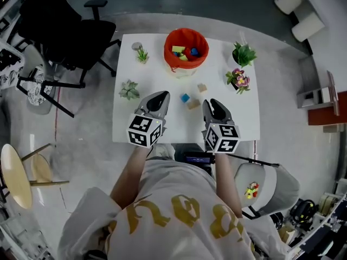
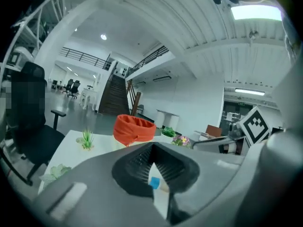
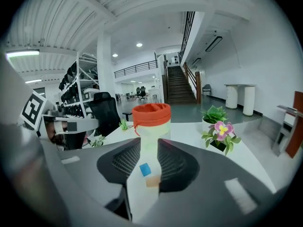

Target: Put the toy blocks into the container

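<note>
The white table (image 1: 124, 129) fills the frame's middle, with the red container (image 1: 169, 43) at upper centre, some blocks inside. The blue block (image 1: 185, 97) and 2 tan blocks (image 1: 193, 104) lie loose mid-frame. My left gripper (image 1: 160, 96) and right gripper (image 1: 211, 103) hover released and empty. I reckon a jaw closing on 1 block could knock its close neighbour away.
</note>
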The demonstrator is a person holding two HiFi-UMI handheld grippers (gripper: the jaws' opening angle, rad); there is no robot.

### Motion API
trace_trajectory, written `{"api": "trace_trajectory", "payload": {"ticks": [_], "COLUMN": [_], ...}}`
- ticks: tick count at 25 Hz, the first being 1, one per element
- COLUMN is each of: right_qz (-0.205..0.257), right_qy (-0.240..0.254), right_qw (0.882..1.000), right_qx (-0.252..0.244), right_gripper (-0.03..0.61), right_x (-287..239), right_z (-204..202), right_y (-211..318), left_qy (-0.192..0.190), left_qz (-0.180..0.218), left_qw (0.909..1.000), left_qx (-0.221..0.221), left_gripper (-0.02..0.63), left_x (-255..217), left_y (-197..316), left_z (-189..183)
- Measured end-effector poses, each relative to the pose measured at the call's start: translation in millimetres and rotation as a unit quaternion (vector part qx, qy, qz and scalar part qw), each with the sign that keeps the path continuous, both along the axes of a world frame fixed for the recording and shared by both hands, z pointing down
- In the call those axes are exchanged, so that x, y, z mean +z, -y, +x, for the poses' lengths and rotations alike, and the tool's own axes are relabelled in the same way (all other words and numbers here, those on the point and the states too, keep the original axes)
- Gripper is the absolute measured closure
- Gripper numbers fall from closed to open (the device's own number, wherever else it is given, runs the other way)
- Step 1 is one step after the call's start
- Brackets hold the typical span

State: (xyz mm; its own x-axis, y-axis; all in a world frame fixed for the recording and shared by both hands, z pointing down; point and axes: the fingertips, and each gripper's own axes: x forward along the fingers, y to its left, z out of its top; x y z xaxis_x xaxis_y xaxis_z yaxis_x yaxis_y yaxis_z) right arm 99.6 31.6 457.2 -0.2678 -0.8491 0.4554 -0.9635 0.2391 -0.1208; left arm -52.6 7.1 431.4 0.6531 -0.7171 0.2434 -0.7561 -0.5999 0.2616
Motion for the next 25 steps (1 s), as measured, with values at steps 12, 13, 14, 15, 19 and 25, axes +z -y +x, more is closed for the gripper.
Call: {"api": "trace_trajectory", "payload": {"ticks": [12,13,14,15,19,25], "right_qz": [-0.026,-0.028,-0.030,-0.033,-0.050,-0.079], "right_qy": [0.012,0.010,0.008,0.006,0.000,-0.007], "right_qw": [0.999,0.999,0.999,0.999,0.999,0.997], "right_qx": [-0.018,-0.017,-0.017,-0.016,-0.018,-0.012], "right_gripper": [0.408,0.410,0.413,0.414,0.414,0.414], "right_x": [29,30,31,33,47,73], "right_z": [5,7,8,10,15,29], "right_y": [30,33,37,40,47,59], "left_qy": [0.052,0.052,0.048,0.038,-0.005,0.025], "left_qz": [-0.037,-0.040,-0.043,-0.044,-0.058,-0.081], "left_qw": [0.9977,0.9977,0.9978,0.9982,0.9981,0.9958], "left_qx": [0.022,0.016,0.012,0.013,0.020,0.033], "left_gripper": [0.612,0.612,0.612,0.612,0.612,0.612], "left_x": [30,31,32,33,41,70], "left_y": [16,19,22,24,30,45], "left_z": [16,14,13,14,20,33]}}
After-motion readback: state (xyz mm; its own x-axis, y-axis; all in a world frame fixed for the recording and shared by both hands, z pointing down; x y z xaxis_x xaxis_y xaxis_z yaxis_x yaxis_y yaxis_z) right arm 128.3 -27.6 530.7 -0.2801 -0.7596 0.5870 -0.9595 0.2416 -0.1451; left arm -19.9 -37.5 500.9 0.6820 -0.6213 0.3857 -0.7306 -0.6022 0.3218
